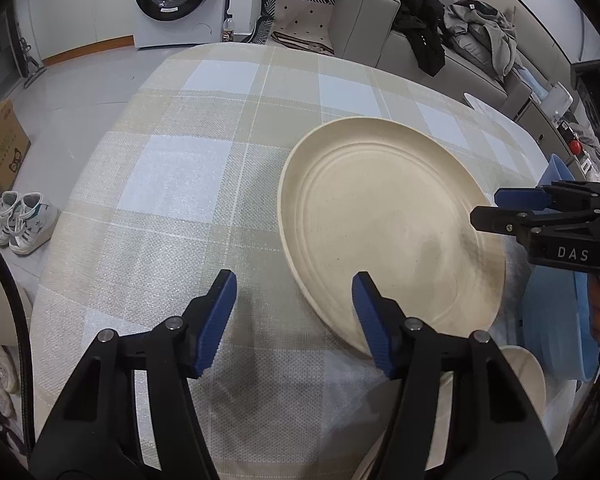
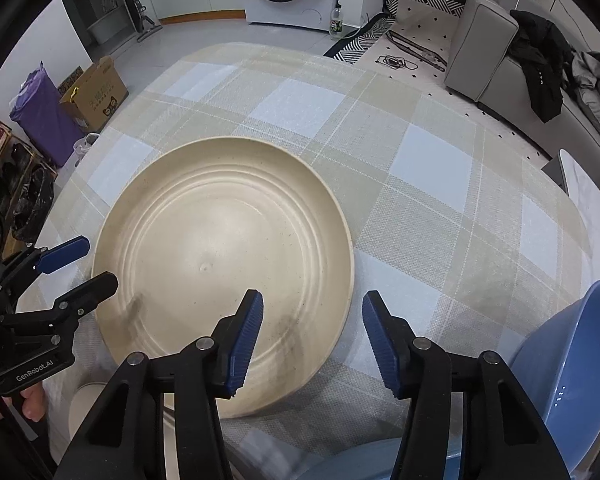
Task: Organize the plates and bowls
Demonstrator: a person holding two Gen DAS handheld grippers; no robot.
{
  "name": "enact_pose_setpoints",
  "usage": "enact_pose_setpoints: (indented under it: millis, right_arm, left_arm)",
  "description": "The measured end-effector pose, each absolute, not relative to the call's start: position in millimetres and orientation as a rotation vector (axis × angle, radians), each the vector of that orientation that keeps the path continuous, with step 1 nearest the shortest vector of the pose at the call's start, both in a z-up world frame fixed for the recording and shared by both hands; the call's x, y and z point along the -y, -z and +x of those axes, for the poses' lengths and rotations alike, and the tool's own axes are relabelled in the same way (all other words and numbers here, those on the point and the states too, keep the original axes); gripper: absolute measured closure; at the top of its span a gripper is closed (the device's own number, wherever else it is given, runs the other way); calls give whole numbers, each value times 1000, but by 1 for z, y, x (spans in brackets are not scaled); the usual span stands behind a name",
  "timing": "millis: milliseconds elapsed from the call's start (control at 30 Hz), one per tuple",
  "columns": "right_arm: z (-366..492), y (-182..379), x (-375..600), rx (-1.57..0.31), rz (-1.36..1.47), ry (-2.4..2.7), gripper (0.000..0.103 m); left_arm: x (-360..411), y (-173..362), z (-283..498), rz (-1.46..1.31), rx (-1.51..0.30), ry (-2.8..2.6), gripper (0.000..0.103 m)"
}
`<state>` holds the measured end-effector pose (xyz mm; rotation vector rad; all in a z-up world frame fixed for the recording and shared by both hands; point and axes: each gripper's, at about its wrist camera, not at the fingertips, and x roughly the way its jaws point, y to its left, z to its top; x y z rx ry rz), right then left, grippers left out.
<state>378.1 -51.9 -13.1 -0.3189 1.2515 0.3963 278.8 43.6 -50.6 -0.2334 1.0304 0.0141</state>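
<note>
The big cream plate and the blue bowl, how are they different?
The plate is cream, wide and nearly flat with ring grooves; the bowl is blue, deep and smooth. The plate lies mid-table between both grippers; the bowl sits at the table's right edge. Both rest on the checked tablecloth.

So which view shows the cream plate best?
The right wrist view: the cream plate shows nearly whole, only its near edge hidden behind a finger. In the left wrist view the plate sits off-centre, partly covered by both grippers.
</note>
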Motion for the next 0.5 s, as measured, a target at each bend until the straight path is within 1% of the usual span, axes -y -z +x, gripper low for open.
enact_pose_setpoints:
  millis: [67,133,200,300,433,500]
  right_arm:
    - [379,16,52,-1262,-326,-393,54]
    - [381,19,52,-1274,-329,-389,62]
    - [381,21,54,-1282,-331,-386,64]
    - [382,24,56,-1288,-338,-378,71]
    - [380,24,58,-1281,-342,-364,80]
    - [379,24,60,-1278,-338,-363,81]
  left_arm:
    - [-43,52,280,-233,-1034,-10,52]
    - [-43,54,281,-233,-1036,-4,57]
    - [-41,55,282,-229,-1040,3,65]
    - [-38,57,283,-221,-1040,17,75]
    - [-34,57,283,-215,-1033,35,83]
    - [-32,57,283,-202,-1031,28,83]
